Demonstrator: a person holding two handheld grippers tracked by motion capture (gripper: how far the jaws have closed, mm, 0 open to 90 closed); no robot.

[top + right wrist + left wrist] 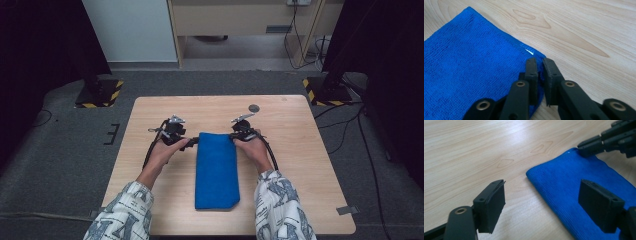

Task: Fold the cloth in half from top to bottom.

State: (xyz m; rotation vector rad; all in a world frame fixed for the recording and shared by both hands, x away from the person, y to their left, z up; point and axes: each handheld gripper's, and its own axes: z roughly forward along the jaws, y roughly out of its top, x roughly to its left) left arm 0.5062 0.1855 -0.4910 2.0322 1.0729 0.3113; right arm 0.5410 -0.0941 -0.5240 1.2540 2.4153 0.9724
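Writing: none legible on the blue cloth (217,170).
Left gripper (544,202): jaws spread, straddling the cloth's near corner.
Right gripper (539,75): jaws pinching the cloth's corner.
Around: bare wooden table (300,150).

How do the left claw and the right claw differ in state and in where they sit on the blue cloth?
The left claw stands wide open, while the right claw is pinched shut on the blue cloth. The left claw straddles the cloth's far left corner without gripping it; the right claw has the far right corner between its pads. Both sit low at the cloth's far edge on the table.
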